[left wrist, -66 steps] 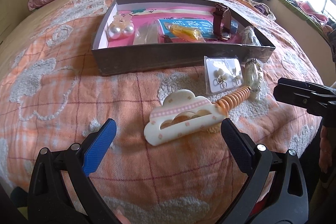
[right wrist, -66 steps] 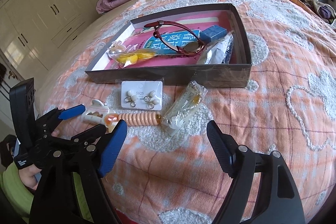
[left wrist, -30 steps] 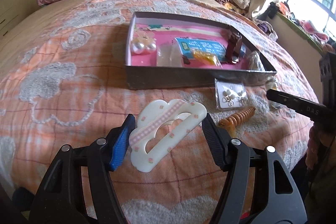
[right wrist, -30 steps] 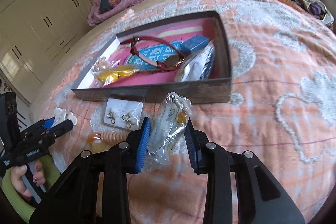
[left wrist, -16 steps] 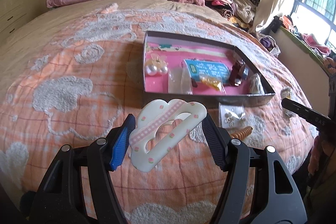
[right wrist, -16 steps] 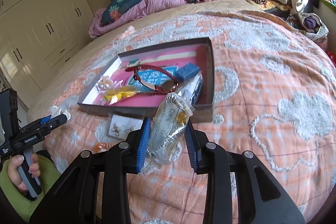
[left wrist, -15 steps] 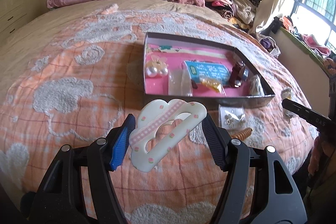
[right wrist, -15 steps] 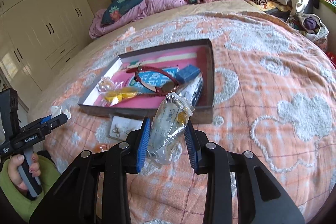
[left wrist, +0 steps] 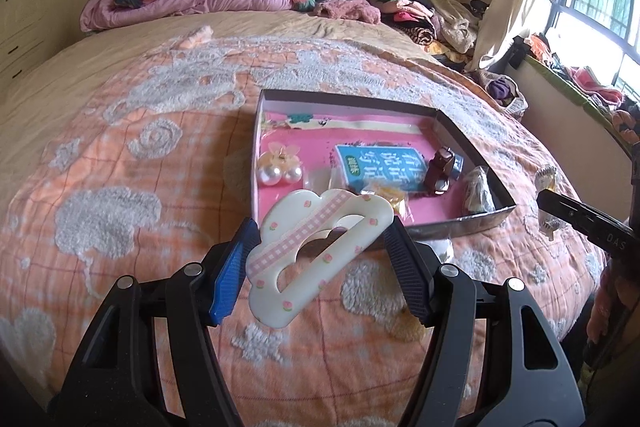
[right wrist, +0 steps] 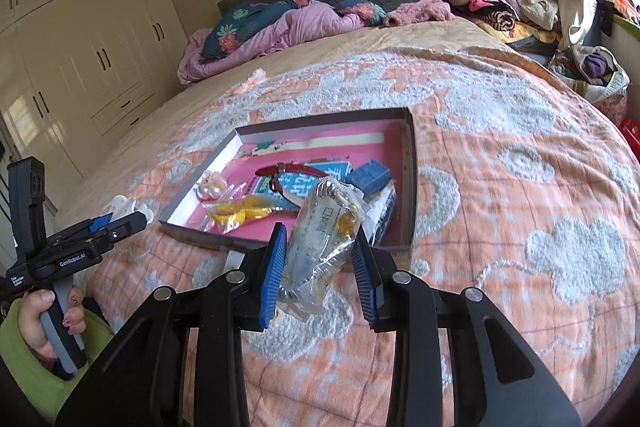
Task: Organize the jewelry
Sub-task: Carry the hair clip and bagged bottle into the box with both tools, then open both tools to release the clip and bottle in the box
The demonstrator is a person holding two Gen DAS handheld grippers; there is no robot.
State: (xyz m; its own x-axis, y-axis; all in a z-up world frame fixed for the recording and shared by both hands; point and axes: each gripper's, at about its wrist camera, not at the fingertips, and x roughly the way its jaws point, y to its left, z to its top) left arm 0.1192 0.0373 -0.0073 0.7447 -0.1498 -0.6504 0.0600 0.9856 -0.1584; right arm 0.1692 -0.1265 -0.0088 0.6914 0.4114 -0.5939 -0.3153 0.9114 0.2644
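My left gripper (left wrist: 320, 247) is shut on a cream cloud-shaped hair claw (left wrist: 316, 251) with a pink checked band, held in the air in front of the open box (left wrist: 468, 223). My right gripper (right wrist: 320, 267) is shut on a clear plastic packet (right wrist: 324, 247) with a gold piece inside, raised before the same box (right wrist: 410, 187). The box has a pink floor and holds pearl earrings (left wrist: 280, 175), a blue card (left wrist: 380, 167), a yellow packet (right wrist: 236, 215), a dark red watch (right wrist: 296, 173) and a blue block (right wrist: 370, 175).
The box lies on an orange bedspread (left wrist: 120, 187) with white tufted shapes. Bedding and pillows (right wrist: 280, 23) are heaped at the headboard, clothes (left wrist: 420, 15) at the far right. White wardrobes (right wrist: 80, 59) stand left. A hand in a green sleeve (right wrist: 44, 311) holds the left gripper.
Both grippers have risen off the bedspread with their items held. The box and bed now look lower and farther in both views; the earring card and spiral hair tie have dropped out of sight.
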